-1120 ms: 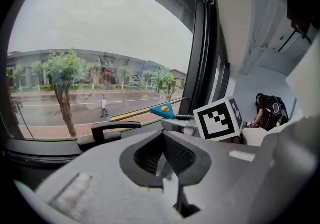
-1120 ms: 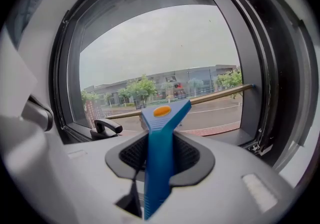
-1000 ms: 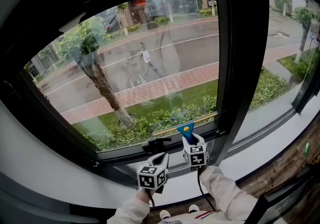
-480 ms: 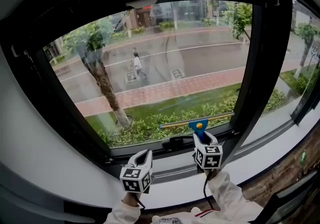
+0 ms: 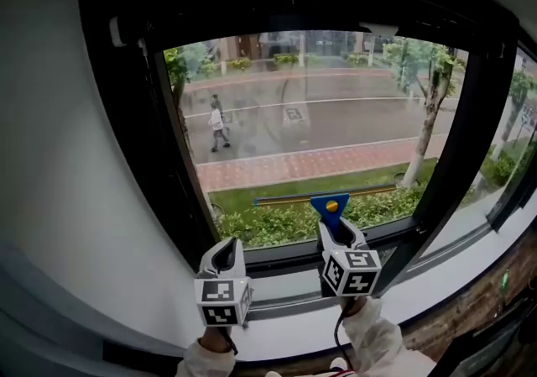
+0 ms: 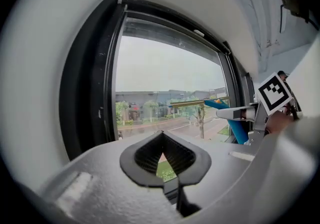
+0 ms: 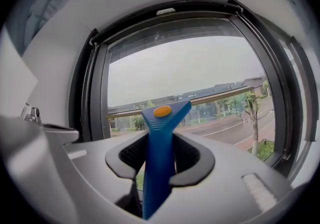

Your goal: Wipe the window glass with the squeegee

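Note:
The squeegee [image 5: 329,206] has a blue handle with an orange dot and a long thin blade [image 5: 294,197]. In the head view the blade lies level along the lower part of the window glass [image 5: 319,115]. My right gripper [image 5: 334,234] is shut on the squeegee handle [image 7: 159,160] and points up at the pane; the blade [image 7: 210,97] crosses the right gripper view. My left gripper [image 5: 225,256] hangs lower left by the sill, shut with nothing in it [image 6: 163,152]. From the left gripper view the squeegee [image 6: 234,124] shows at the right.
A thick black frame [image 5: 180,174] surrounds the pane, with a slanted black mullion [image 5: 457,157] at the right and another pane [image 5: 512,149] beyond it. A white wall [image 5: 75,199] stands at the left and a white sill [image 5: 285,321] below. Outside are a street, trees and a person walking.
The head view has swung, so the window sits more centred. The right gripper and squeegee have risen a little, with the blade now level on the glass. The left gripper stays low and shut.

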Available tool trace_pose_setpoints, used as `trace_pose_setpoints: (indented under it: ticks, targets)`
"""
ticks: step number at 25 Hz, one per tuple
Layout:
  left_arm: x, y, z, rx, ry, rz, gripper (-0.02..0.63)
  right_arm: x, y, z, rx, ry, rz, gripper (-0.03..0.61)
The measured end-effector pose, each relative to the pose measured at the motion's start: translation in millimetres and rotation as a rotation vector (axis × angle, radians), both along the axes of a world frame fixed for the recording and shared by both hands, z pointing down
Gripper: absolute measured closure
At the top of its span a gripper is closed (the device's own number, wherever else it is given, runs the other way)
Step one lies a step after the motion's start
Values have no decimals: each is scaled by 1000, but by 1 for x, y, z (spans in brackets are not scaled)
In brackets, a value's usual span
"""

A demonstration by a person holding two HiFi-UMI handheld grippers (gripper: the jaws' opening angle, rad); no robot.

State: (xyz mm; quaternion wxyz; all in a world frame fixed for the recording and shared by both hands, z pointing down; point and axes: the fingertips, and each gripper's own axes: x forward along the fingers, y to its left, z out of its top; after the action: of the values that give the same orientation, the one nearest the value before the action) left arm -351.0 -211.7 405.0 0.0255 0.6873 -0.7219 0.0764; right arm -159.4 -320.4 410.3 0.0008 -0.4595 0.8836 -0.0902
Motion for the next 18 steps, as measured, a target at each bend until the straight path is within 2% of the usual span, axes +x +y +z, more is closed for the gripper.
trace_pose_setpoints:
  ticks: [3,7,9,13,18]
  targets:
    - [-17,0,-35,60,-3,-21,614,-39,12,-49,76,-30,-22,446]
    - [-17,-4,-88,146,7,-2,614,-71,17,-128,197,-65,-46,446]
    - [-16,-9,-113,174,17,9,614,-83,16,-170,250,-91,-59,446]
    - [-19,-21,-168,244,-14,15,614,-100,11,-250,353,-139,-77,446]
    - [-18,-23,-229,296,-34,42,614,-118,2,-310,410,-160,-89,446]
